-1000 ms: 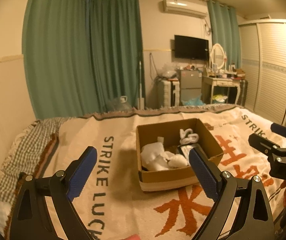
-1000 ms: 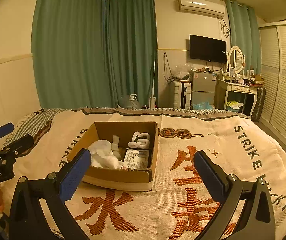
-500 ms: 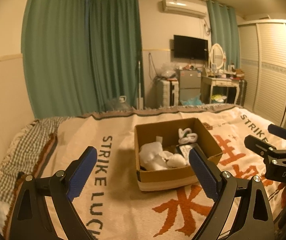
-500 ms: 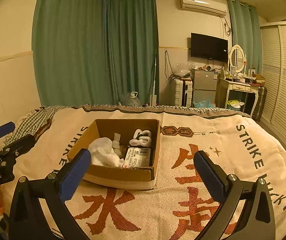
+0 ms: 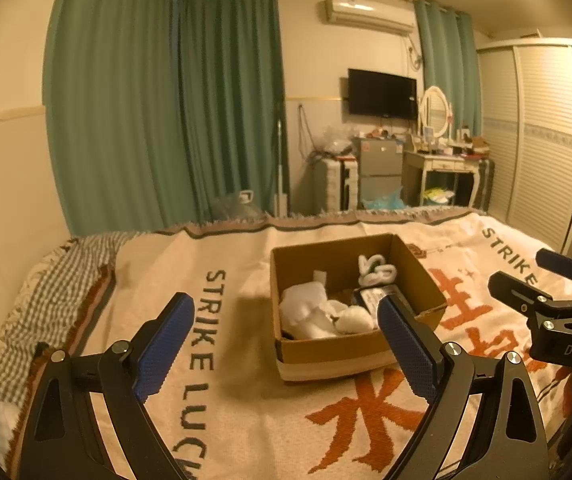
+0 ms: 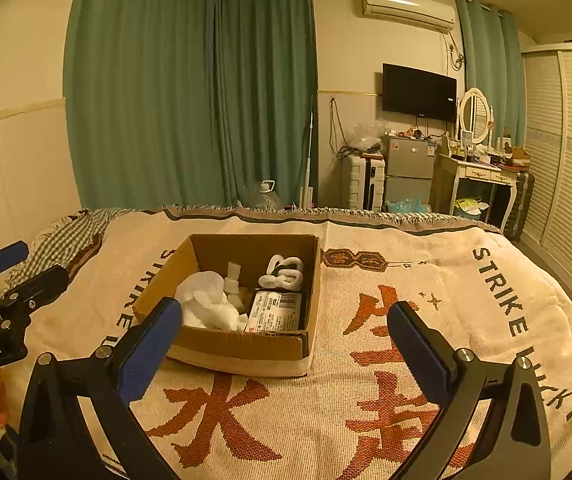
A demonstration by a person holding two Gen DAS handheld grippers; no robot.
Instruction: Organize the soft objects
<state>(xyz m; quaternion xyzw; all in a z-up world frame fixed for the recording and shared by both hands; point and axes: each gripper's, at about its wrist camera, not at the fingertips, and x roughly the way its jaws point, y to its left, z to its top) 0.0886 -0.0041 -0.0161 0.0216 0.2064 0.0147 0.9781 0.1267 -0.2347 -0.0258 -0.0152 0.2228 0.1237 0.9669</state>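
Left gripper [image 5: 286, 336]: black plastic arms, blue stippled pads, spread wide, nothing between them. Right gripper [image 6: 286, 336]: same build, equally wide, also empty; both hover above the blanket [image 6: 426, 280], clear of it. Blanket is a coarse cream weave with rust-orange characters and dark block lettering, fringed at its far edge. Just beyond the fingertips sits the box [image 6: 246, 346], open-topped brown corrugated card with a pale band along its base, resting flat on the blanket. Inside: crumpled white cloth [image 6: 206, 306] at the left, a flat printed packet [image 6: 276, 310] at the front right, a white looped chain of soft links [image 6: 282, 274] at the back right. Checked fabric [image 5: 58, 280] edges the bed's left side. Farther off: pleated green curtains [image 6: 190, 92], slatted wardrobe [image 6: 566, 168].
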